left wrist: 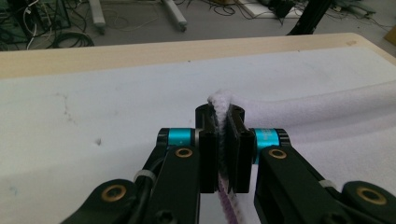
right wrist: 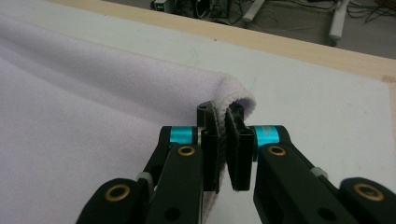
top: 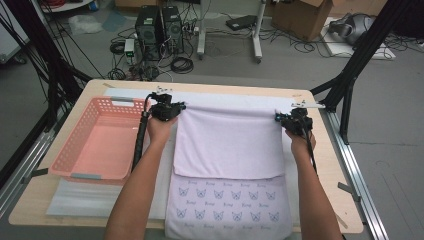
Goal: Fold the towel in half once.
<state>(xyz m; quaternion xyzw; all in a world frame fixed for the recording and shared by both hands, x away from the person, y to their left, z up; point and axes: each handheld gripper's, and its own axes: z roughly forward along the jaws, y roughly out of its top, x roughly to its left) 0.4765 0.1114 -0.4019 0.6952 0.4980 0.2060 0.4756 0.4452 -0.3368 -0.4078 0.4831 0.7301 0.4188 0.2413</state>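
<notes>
We stretched both forearms forward over the tabletop [top: 320,165], hands level and well apart, each holding one gripper at a far corner of the towel [top: 227,145]. The left gripper [top: 172,107] had its jaws clamped tight on the towel's left corner [left wrist: 223,100], a tuft of pile showing above the pads. The right gripper [top: 286,119] had its jaws pinched on the right corner [right wrist: 236,95], the hem curling over the jaw tips. The single lilac towel lay across the middle of the tabletop, its far half folded back toward us over the butterfly-printed near half. One pink basket [top: 95,142] stood just left of the towel, beside our left forearm. One white mat [left wrist: 93,121] covered the tabletop beneath it all.
</notes>
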